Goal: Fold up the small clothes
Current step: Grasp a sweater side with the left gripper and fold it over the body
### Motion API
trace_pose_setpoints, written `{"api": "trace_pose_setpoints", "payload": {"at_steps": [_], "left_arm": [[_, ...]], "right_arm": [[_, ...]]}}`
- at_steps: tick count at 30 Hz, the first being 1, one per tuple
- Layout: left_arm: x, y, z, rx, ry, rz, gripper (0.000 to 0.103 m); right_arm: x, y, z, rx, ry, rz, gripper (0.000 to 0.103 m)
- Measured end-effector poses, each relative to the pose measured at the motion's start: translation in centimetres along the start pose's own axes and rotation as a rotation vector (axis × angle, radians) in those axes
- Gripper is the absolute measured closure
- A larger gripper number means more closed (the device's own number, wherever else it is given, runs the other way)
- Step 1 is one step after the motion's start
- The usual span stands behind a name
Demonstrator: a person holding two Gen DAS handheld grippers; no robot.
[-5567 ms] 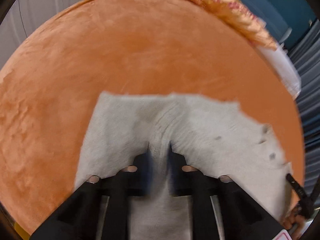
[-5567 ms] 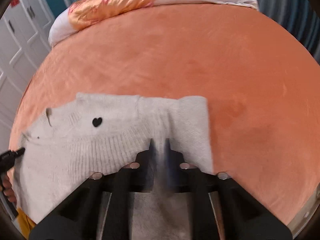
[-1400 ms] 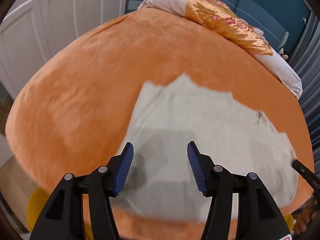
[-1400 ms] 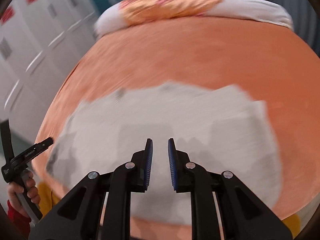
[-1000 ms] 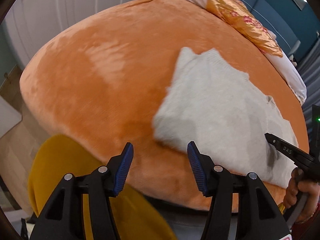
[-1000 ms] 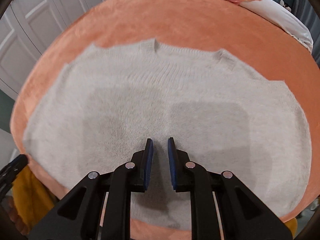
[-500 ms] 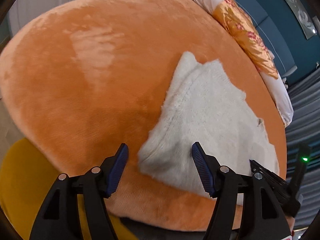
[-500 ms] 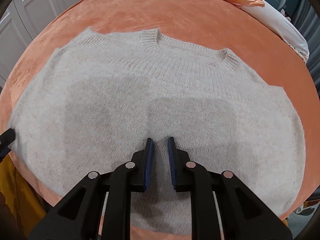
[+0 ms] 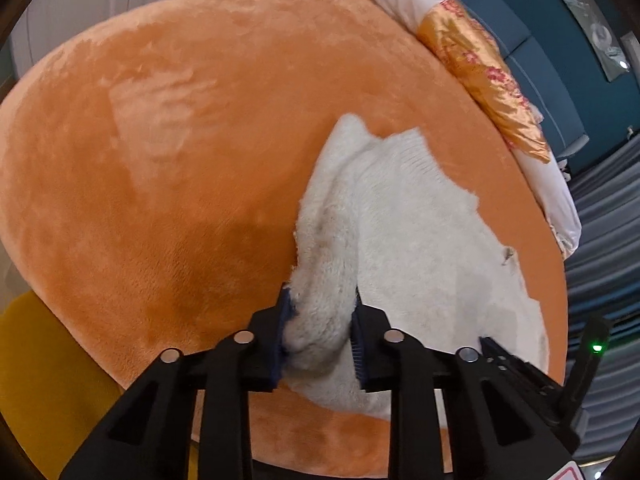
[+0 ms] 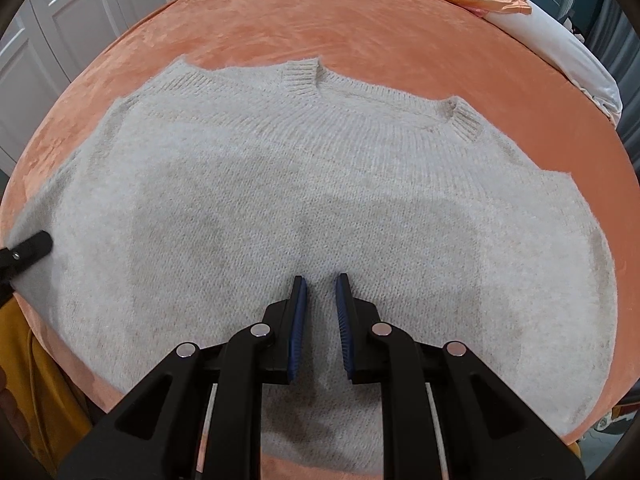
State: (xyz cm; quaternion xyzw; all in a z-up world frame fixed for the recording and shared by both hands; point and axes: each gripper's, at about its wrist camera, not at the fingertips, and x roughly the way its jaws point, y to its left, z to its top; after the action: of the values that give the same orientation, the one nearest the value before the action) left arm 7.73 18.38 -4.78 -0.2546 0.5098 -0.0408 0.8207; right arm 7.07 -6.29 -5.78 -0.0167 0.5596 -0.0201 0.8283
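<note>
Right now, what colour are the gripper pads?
Blue, ribbed, on black fingers; clearest in the right wrist view, on the right gripper pads.

Orange blanket [image 10: 360,20]; satin pillow [image 9: 480,76]; white wardrobe doors [image 10: 60,12]

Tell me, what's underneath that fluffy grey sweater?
The sweater lies flat on an orange plush bedspread, which shows all around it. Whatever lies directly beneath the knit is covered, so I cannot tell.

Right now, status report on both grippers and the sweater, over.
Left gripper shut on sweater edge, bunched between its fingers. Right gripper slightly open, empty, over sweater middle. Sweater otherwise flat on orange bedspread. Nothing in the way.
</note>
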Motion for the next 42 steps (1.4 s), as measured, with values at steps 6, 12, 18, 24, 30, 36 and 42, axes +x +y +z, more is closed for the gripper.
{"api": "trace_pose_setpoints", "payload": {"at_steps": [6, 12, 18, 24, 30, 36, 42], "left_arm": [[-2.8, -4.7, 0.2, 0.087, -0.058, -0.061, 0.085], [-4.7, -12.2, -0.8, 0.243, -0.078, -0.135, 0.087], [-4.0, -19.5, -3.8, 0.425, -0.050, -0.163, 0.087], [-0.5, -26.2, -8.5, 0.618, 0.027, -0.184, 0.087], [6.8, -30.4, -14.6, 0.765, 0.177, -0.138, 0.088], [8.9, -30.8, -17.5, 0.852, 0.174, -0.058, 0.085], [4.9, -29.5, -16.8, 0.869, 0.080, -0.041, 0.053]], "right_arm": [[-0.3, -0.5, -0.1, 0.011, -0.008, 0.028, 0.087], [-0.6, -1.6, -0.4, 0.041, -0.024, 0.079, 0.088], [-3.4, -7.7, -2.6, 0.287, -0.048, 0.339, 0.083], [-7.1, -17.0, -9.9, 0.506, -0.105, 0.361, 0.080], [-9.8, -23.4, -16.7, 0.634, -0.125, 0.277, 0.080], [-10.5, -25.1, -18.6, 0.666, -0.139, 0.282, 0.078], [-11.0, -23.1, -13.9, 0.582, -0.189, 0.358, 0.053]]}}
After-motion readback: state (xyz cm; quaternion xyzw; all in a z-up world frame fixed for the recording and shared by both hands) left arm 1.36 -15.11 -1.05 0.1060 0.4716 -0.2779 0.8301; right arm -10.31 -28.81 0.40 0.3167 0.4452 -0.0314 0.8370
